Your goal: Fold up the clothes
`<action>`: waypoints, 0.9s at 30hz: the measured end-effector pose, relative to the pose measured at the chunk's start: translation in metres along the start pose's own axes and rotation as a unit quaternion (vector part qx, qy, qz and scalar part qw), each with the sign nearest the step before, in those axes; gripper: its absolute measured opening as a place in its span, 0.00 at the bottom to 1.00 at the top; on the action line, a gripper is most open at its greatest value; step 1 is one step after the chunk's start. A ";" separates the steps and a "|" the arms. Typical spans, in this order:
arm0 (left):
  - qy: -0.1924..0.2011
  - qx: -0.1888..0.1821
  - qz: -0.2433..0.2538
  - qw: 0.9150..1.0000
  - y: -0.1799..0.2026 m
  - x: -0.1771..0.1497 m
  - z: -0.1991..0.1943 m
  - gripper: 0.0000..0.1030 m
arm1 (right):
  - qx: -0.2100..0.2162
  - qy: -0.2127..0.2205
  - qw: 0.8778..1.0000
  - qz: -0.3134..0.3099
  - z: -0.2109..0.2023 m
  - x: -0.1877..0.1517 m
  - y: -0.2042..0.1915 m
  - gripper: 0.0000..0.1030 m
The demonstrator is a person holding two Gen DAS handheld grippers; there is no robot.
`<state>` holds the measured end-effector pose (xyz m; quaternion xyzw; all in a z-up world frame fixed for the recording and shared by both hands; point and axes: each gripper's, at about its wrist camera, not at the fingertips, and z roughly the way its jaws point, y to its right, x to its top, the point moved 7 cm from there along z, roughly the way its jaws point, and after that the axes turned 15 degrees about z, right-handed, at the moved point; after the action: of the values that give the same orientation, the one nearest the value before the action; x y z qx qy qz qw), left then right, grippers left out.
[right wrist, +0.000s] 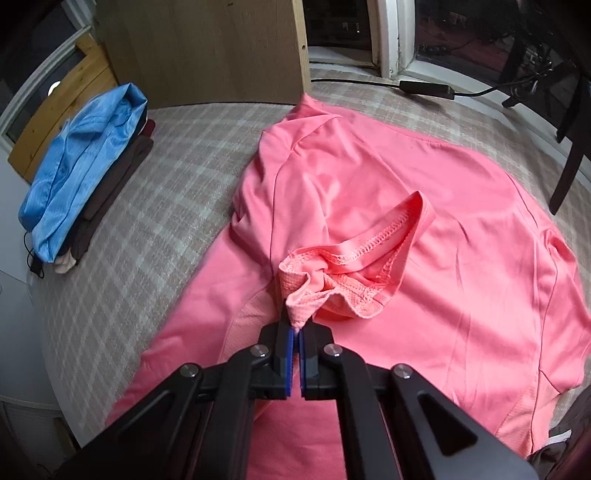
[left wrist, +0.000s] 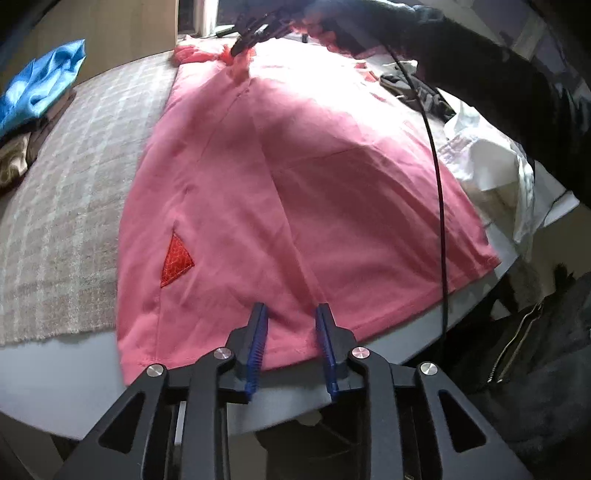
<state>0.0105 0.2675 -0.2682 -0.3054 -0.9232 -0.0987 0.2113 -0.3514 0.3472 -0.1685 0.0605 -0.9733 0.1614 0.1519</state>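
Left wrist view: the left gripper (left wrist: 291,321) fingers stand a little apart over the hem of the pink shirt (left wrist: 295,177), spread on the tabletop (left wrist: 74,369). The right gripper (right wrist: 295,332) pinches its collar. Soft, light, floppy cloth; hold edges.

Both views: strong fisheye bend, dark vignette at corners, straight edges curve near the rim.

Left wrist view: daylight enters from the window (left wrist: 207,18) at top. The far part of the pink shirt (left wrist: 295,177) is washed out to near white by glare; its near part is evenly lit. Soft overall, slightly smeared. The sleeve (left wrist: 498,74) at upper right is underexposed, almost black.

Right wrist view: dimmer, flatter light, sharper. Seam stitching is clear. The window (right wrist: 369,33) panes look dark. Soft shadows lie in the shirt's folds.
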 end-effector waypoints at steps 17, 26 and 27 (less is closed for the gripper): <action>0.036 -0.024 -0.039 0.998 -0.005 0.003 -0.027 0.05 | 0.004 0.003 1.000 -0.001 -0.011 0.007 0.004 0.02; -0.024 0.040 0.014 0.999 0.001 -0.012 -0.004 0.30 | 0.001 -0.010 1.000 -0.005 -0.004 -0.003 0.002 0.02; -0.016 0.038 0.020 0.999 0.002 -0.012 -0.004 0.23 | 0.000 -0.010 1.000 -0.005 -0.004 -0.003 0.002 0.02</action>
<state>0.0216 0.2621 -0.2701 -0.3168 -0.9235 -0.0540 0.2096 -0.3475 0.3510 -0.1667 0.0666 -0.9744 0.1604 0.1428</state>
